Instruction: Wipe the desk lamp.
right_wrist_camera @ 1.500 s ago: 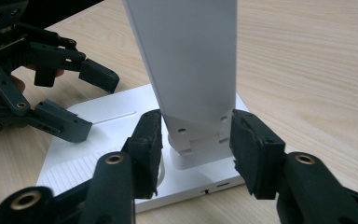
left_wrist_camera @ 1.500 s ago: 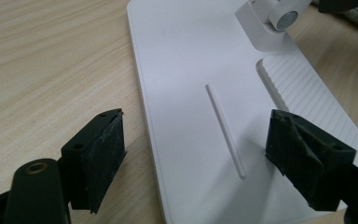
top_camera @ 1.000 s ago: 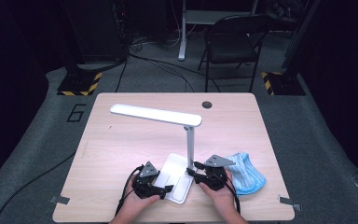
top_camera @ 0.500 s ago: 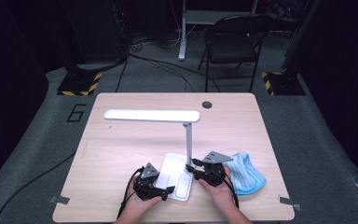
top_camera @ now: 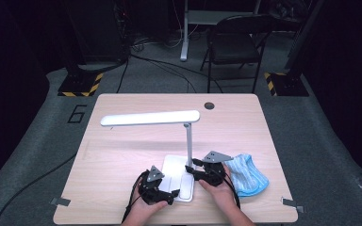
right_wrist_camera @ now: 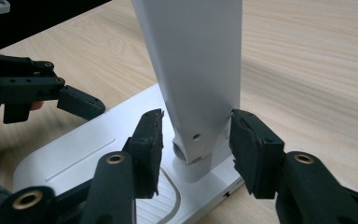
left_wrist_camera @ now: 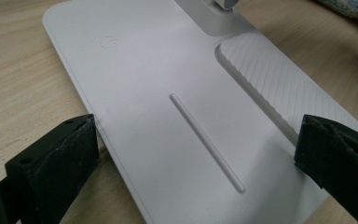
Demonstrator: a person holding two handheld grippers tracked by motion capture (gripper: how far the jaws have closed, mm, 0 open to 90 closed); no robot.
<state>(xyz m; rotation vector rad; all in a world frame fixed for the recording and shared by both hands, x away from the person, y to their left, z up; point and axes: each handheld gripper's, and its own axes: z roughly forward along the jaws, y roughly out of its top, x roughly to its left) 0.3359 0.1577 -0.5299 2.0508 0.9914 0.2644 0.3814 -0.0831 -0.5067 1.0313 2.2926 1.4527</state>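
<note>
Overhead, the lamp base (top_camera: 178,176) sits partly hidden behind both hand-held grippers.

Bare tabletop (top_camera: 122,155) left (cloth (top_camera: 247,172) right)

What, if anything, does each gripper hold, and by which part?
The left gripper spans the white flat lamp base, open. The right gripper flanks the lamp's white upright stem near its hinge; contact cannot be told.

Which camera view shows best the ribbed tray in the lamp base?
The left gripper view: the ribbed tray lies close, its grooves clear. The high view shows it as a small pale patch; the right gripper view shows just its curved edge.
</note>
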